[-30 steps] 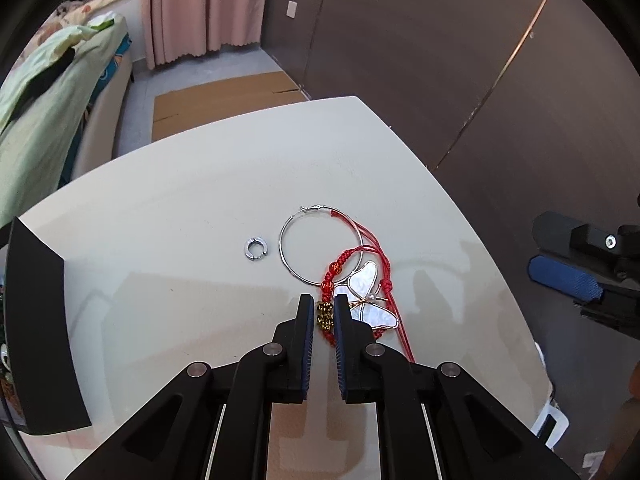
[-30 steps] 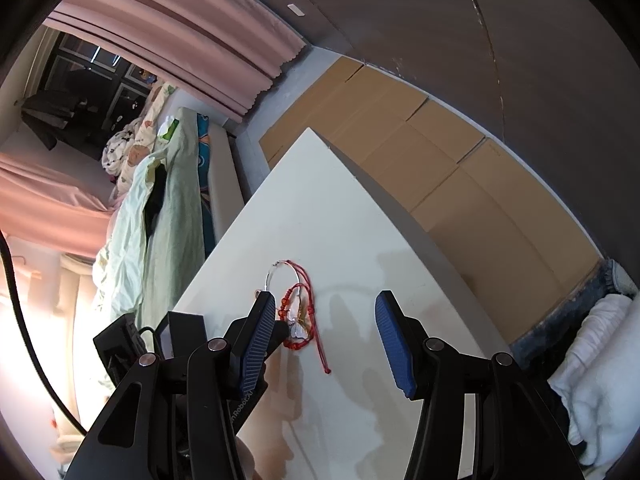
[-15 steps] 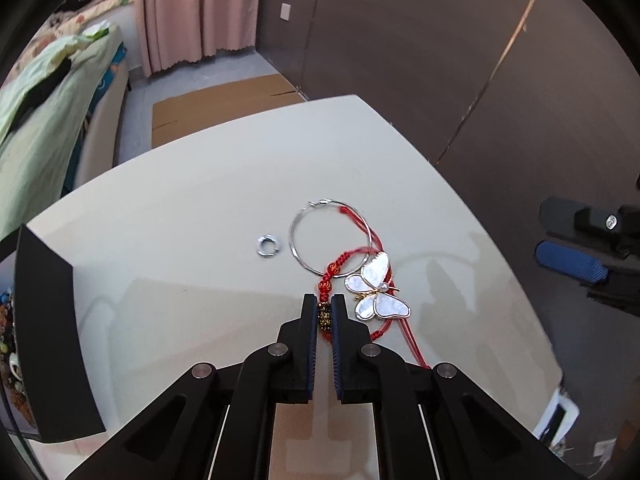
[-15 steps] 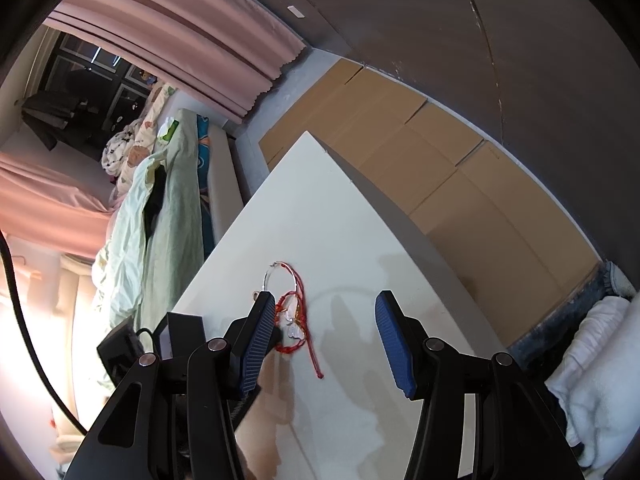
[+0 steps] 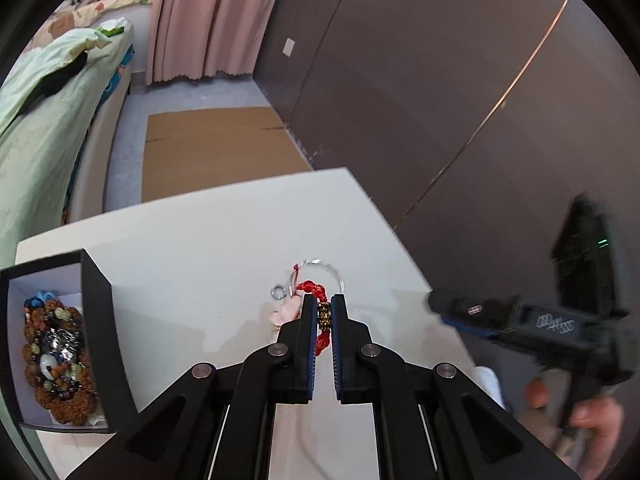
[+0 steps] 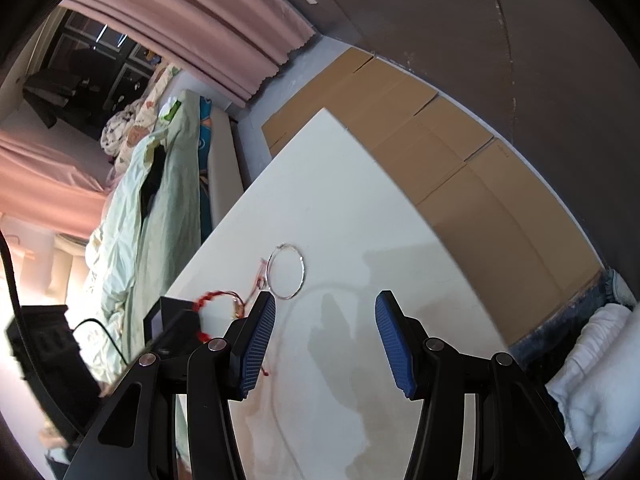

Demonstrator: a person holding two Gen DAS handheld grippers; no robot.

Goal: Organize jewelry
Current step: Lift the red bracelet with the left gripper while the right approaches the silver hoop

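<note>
My left gripper (image 5: 323,308) is shut on the red cord bracelet (image 5: 316,288) at its gold bead and holds it above the white table (image 5: 200,248). A pale butterfly pendant (image 5: 286,312) hangs with the cord. The bracelet (image 6: 212,296) also shows in the right wrist view, lifted at the left. A large silver hoop (image 6: 286,272) and a small silver ring (image 5: 277,291) lie on the table. A black box (image 5: 98,320) with beaded jewelry (image 5: 56,352) inside stands at the left. My right gripper (image 6: 324,312) is open and empty above the table.
Flat cardboard (image 5: 216,144) lies on the floor beyond the table. A bed with green bedding (image 5: 44,92) is at the left, pink curtains (image 5: 208,20) behind. A dark wall (image 5: 440,80) runs along the right. The table's right edge (image 6: 400,184) is close.
My left gripper has lifted the red bracelet off the table and drawn back toward the black box, which has come into view. The hoop and ring stayed on the table. The right gripper stayed open.
</note>
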